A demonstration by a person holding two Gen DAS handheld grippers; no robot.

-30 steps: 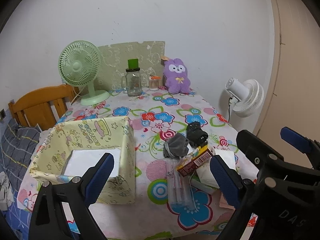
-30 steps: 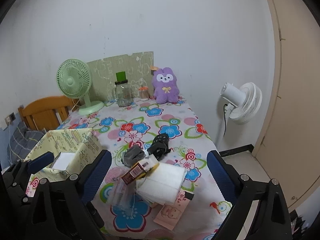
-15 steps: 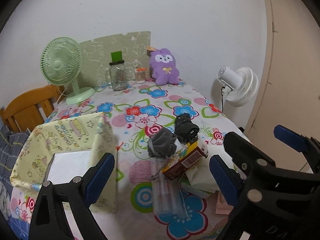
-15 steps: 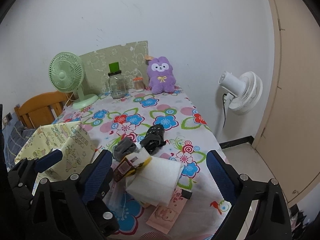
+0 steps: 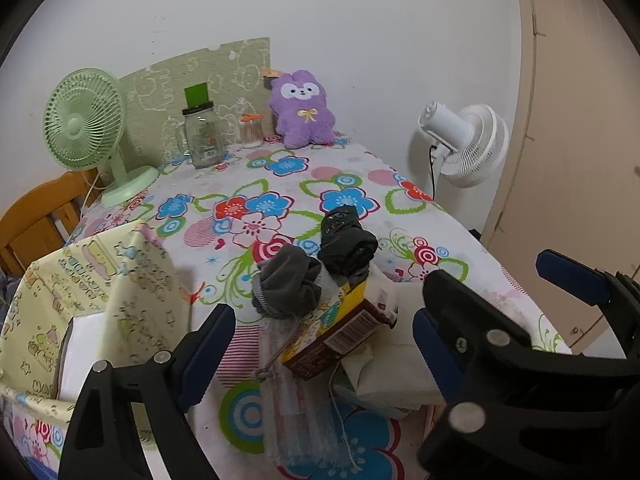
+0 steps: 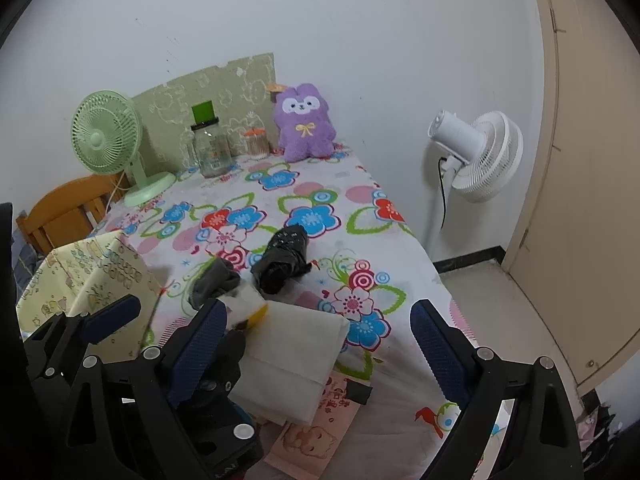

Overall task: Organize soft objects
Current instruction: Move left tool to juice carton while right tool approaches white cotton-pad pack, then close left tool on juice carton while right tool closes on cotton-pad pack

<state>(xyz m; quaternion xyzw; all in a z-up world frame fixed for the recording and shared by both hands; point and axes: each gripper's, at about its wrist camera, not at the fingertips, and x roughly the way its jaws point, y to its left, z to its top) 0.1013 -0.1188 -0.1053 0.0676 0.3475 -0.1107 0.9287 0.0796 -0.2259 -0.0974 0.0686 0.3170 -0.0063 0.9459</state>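
A grey rolled sock [image 5: 286,286] [image 6: 214,282] and a black rolled sock [image 5: 346,242] [image 6: 282,258] lie mid-table. A purple plush bunny [image 5: 302,110] [image 6: 306,122] sits at the far edge against the wall. A yellow patterned box [image 5: 94,308] [image 6: 86,276] stands at the left, a white pad inside. My left gripper [image 5: 324,354] is open and empty, above a yellow-brown carton [image 5: 338,330] just short of the socks. My right gripper [image 6: 316,352] is open and empty over a stack of white folded cloth [image 6: 292,354].
A green fan [image 5: 86,128], a glass jar [image 5: 202,138] and a small toothpick jar [image 5: 252,130] stand at the back. A clear plastic packet [image 5: 298,408] lies at the front. A white standing fan [image 6: 474,156] is right of the table, a wooden chair [image 5: 38,216] left.
Both grippers moved forward and down toward the socks and carton; the table items appear larger and nearer. Both stayed open.
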